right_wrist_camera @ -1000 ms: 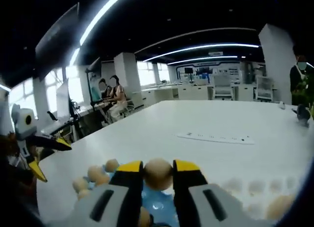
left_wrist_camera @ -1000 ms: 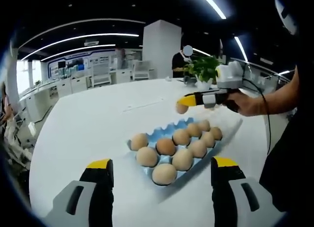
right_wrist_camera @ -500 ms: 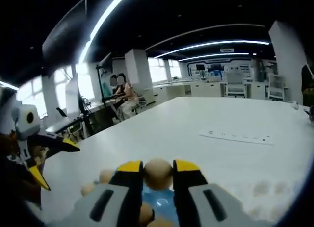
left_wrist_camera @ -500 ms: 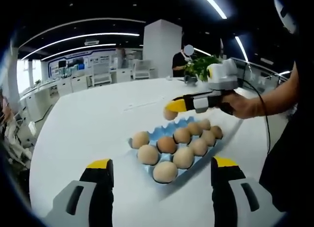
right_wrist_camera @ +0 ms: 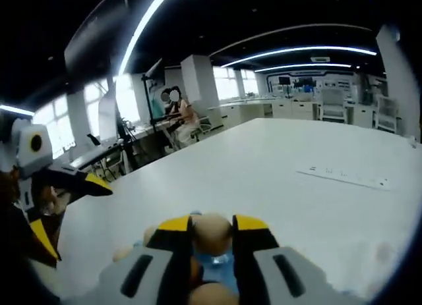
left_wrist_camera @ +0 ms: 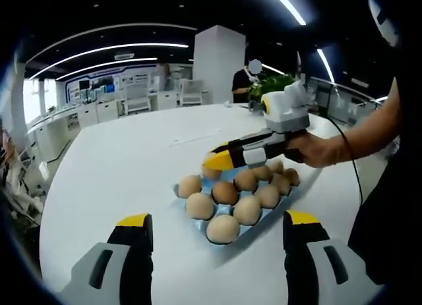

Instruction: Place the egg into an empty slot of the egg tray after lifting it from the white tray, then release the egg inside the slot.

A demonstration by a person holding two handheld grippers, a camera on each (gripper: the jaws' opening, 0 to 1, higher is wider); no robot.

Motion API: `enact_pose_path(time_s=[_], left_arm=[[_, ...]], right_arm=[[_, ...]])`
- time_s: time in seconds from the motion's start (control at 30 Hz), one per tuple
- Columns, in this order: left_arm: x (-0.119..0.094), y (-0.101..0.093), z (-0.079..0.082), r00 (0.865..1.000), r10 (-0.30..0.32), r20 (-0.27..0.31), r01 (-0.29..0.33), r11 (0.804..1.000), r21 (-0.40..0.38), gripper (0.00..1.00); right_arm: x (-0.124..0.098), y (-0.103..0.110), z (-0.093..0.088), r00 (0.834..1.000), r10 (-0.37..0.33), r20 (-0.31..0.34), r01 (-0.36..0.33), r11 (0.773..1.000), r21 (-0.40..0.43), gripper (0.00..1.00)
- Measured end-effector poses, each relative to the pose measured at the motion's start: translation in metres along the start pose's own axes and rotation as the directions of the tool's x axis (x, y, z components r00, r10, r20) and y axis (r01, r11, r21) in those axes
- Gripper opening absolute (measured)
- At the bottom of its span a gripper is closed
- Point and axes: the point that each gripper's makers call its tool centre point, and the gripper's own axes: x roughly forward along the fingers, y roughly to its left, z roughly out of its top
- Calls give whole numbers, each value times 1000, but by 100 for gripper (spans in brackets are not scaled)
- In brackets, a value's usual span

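While clamping the egg [right_wrist_camera: 211,232], the right gripper [right_wrist_camera: 211,231] hovers over the egg tray [left_wrist_camera: 196,226].

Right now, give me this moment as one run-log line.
right tool: shut on egg | above blue egg tray far corner | left tool: open, idle

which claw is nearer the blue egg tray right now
Right. The right claw, shut on an egg, hangs just over the far corner of the blue egg tray. The left claw sits open, back from the tray's near end.
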Motion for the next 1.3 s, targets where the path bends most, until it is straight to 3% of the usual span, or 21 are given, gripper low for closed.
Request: enact_pose_path(time_s=[0.43,0.93,1.3], left_arm=[[2,-1,-1,1000,-8,-2,8,1000,-9,80],[2,-3,3,1000,-10,3,10,1000,-1,79],[2,-5,8,1000,-10,10,10,1000,13,79]], right_arm=[[6,-3,-23,996,19,-88,-14,999,47,23],[3,-8,-23,996,20,-89,-16,999,47,23],[-20,-15,-20,998,11,-60,-8,998,62,23]])
